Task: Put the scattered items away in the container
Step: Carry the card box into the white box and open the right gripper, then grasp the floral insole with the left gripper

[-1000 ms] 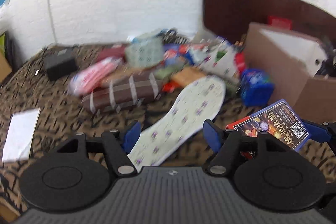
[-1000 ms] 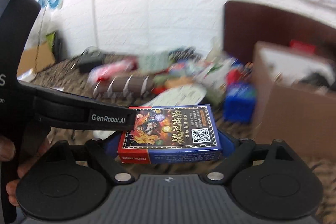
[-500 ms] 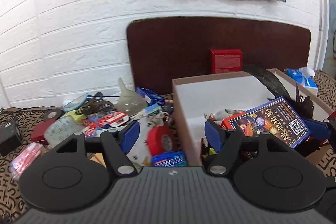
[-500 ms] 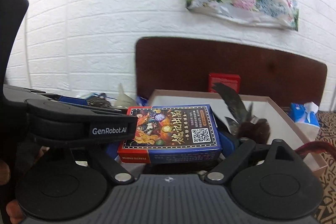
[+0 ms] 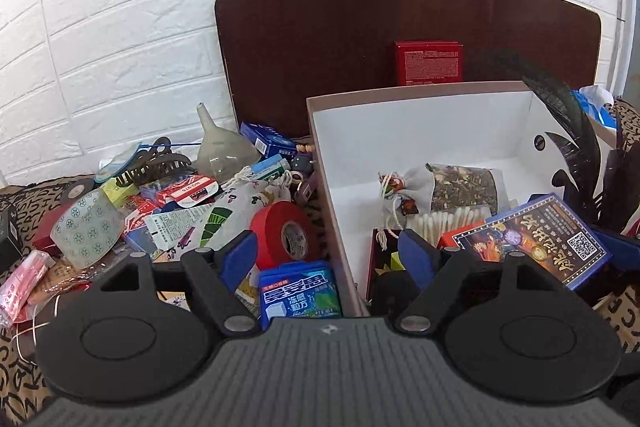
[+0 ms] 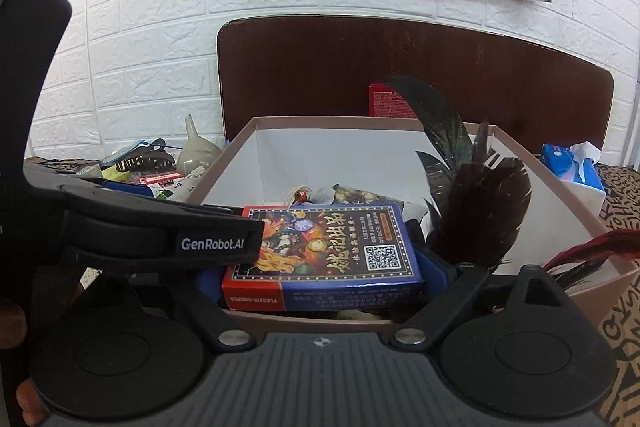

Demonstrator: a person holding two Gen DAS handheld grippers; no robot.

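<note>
Here, the right gripper (image 6: pixel 320 269) is clamping a card box (image 6: pixel 332 251) above the cardboard box (image 6: pixel 240 143), while the left gripper's (image 5: pixel 326 253) empty jaws are opening beside it.

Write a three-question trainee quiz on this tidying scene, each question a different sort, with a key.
1. True or false: the right gripper holds the blue card box over the cardboard box.
2. Multiple choice: between the left gripper fingers, what lies below? A) a feather duster B) red tape roll and blue gum pack C) a tissue pack
3. Fill in: the funnel lies ___ the cardboard box.

Key: 1 true. 2 B; the left jaws are opening, with nothing gripped. 3 outside, on the pile to the box's left in the left wrist view.
</note>
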